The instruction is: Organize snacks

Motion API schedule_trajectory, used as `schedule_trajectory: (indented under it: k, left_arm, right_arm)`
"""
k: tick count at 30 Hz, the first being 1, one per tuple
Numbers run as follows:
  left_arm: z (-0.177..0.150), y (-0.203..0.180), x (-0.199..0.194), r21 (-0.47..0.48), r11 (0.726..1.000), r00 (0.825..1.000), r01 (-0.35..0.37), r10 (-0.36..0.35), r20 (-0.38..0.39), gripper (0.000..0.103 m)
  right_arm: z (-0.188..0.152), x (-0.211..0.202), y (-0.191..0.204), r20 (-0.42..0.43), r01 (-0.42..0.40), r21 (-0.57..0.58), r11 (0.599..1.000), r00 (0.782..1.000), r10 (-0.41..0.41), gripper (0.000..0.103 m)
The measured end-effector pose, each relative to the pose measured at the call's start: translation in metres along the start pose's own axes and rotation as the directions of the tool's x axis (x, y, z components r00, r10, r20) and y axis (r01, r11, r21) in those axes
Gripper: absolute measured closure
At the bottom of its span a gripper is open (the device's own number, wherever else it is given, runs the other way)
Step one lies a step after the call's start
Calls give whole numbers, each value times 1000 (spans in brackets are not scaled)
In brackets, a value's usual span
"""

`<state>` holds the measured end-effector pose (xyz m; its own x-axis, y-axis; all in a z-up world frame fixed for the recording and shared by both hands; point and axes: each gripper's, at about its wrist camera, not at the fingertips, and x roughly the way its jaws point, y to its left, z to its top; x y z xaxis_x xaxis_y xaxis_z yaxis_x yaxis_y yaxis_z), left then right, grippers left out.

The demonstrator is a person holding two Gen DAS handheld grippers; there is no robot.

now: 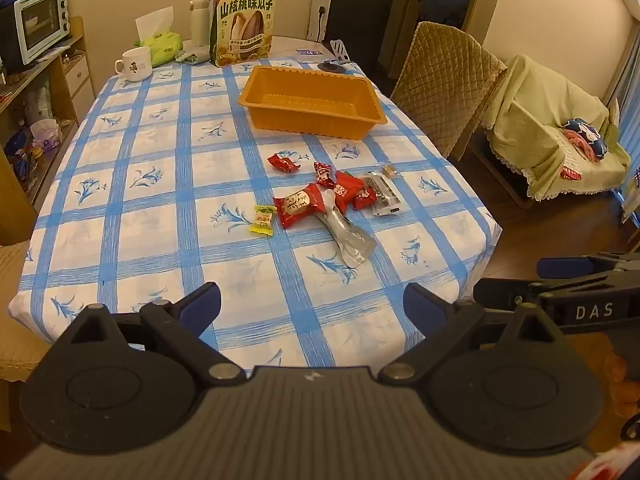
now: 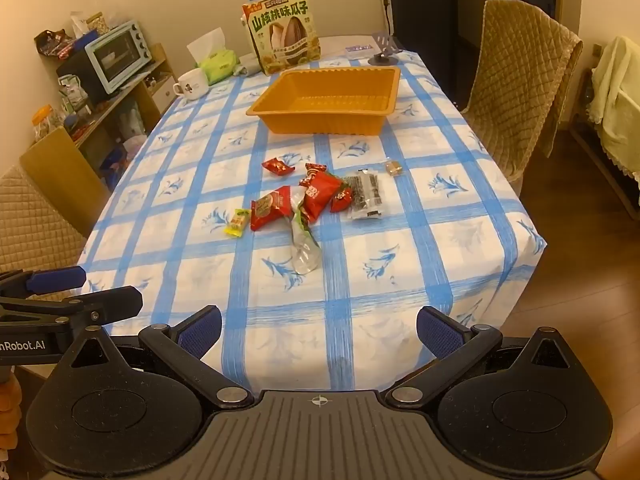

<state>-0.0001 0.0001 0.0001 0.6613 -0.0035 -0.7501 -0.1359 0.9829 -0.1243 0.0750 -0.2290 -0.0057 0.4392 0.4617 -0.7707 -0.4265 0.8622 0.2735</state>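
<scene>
An empty orange tray (image 1: 312,114) (image 2: 328,120) stands past the middle of the blue-checked table. Nearer lies a loose pile of snacks: a large red packet (image 1: 298,210) (image 2: 270,208), smaller red packets (image 1: 346,190) (image 2: 320,194), a lone red candy (image 1: 283,162) (image 2: 277,167), a yellow-green candy (image 1: 263,219) (image 2: 238,222), a silver pouch (image 1: 348,236) (image 2: 304,246), a dark clear-wrapped packet (image 1: 382,194) (image 2: 366,196) and a small brown sweet (image 1: 390,171) (image 2: 393,167). My left gripper (image 1: 312,308) and right gripper (image 2: 319,330) hover open over the near table edge, nothing between their fingers.
A big sunflower-seed bag (image 1: 245,24) (image 2: 284,32), a white mug (image 1: 135,64) (image 2: 192,84), a tissue pack (image 1: 160,42) and a thermos (image 1: 199,16) stand at the far end. A quilted chair (image 1: 444,80) (image 2: 516,92) is at the right, shelves with a toaster oven (image 1: 38,20) at the left.
</scene>
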Motion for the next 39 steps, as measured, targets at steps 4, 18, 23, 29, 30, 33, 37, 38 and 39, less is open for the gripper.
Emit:
schedule_trajectory:
  k: [4,18,23,29,30,33,37,38,39]
  left_arm:
    - [0,0,0,-1,1000,1000,3,-3,-1,6]
    - [0,0,0,-2,1000,1000,3,-3,0,6]
    - [0,0,0,-3,1000,1000,3,-3,-1,6]
    - [0,0,0,-3,1000,1000,4,-4,-1,6]
    - [0,0,0,-4,1000,1000,5,-5,-2,6]
    - [0,0,0,-4,1000,1000,5,-5,-1,6]
    - [0,0,0,-5,1000,1000,6,-6,-2,6]
    - [0,0,0,-4,1000,1000,6,-6,-2,6]
    - [0,0,0,-4,1000,1000,6,-6,-2,6]
  right_arm:
    - [0,0,1,-2,1,0,1000,1000,-1,0]
    - [2,2,4,-1,1,-2,1000,1000,-1,0]
    - [3,3,6,0,1,-2,1000,1000,-1,0]
    - [5,3,8,-1,1,-3,1000,1000,-1,0]
    - [5,3,8,-1,1,-3,1000,1000,-1,0]
    - [5,3,9,0,1,-3,1000,1000,-1,0]
    - [6,4,9,-1,1,-3,1000,1000,-1,0]
    - [6,4,10,-1,2,-3,1000,1000,-2,0]
    - [6,4,10,-1,1,-3,1000,1000,-1,0]
